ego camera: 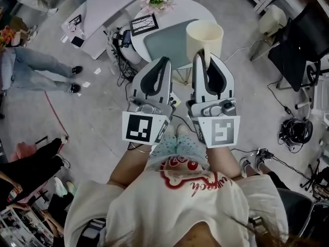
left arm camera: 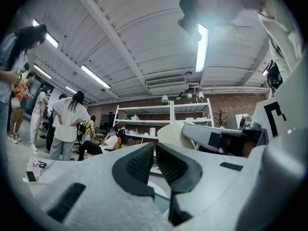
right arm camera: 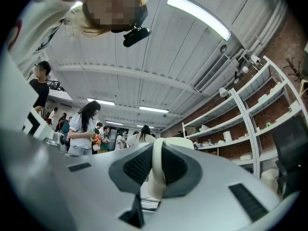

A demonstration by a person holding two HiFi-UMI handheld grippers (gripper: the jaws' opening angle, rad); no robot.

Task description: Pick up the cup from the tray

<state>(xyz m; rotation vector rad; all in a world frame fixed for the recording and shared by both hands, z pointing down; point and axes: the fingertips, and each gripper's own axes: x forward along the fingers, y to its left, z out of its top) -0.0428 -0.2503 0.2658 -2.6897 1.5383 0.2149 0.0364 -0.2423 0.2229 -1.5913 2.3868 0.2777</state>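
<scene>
Grey floor [ego camera: 100, 104] with a round white table [ego camera: 181, 9] and a coil of cables [ego camera: 295, 130]. White ribbed ceiling [left arm camera: 134, 32] carries long strip lights [left arm camera: 202, 47]. White shelves [left arm camera: 163, 115] stand against a brick wall [left arm camera: 231, 102].

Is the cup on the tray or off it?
Off it. The right gripper is shut on the wall of the cup, holding it upright in the air, clear of the tray.

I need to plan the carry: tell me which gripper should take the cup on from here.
Right. The right gripper pinches the wall of the cup, held up off the tray. The left gripper is shut and empty beside it.
</scene>
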